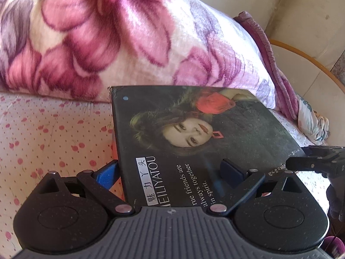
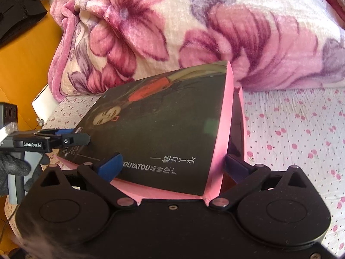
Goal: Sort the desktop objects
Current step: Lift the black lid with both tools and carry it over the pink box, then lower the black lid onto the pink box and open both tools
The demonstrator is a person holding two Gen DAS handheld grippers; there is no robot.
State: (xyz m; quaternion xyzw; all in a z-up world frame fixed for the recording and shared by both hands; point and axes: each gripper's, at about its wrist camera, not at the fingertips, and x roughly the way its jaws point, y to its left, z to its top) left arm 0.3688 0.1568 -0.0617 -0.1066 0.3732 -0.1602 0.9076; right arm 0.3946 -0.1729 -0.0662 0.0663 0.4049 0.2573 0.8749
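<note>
Cherry-dotted bed sheet is spreading under everything, with a folded floral blanket lying along the far side and an orange floor showing beyond the bed's edge. A dark box printed with a woman's portrait and the word MEILIYATOU, pink on its edges and inside, is sitting between both tools just in front of the blanket.

The left tool is reaching forward and level, its blue fingers closing on the box's near end, one pad at the left edge and the other lying on the printed face.

The right tool is coming in from the other corner, gripping the box with one pad on the printed face and the other past the pink edge. A gloved hand is holding the left tool's grip, seen from the right wrist camera.
</note>
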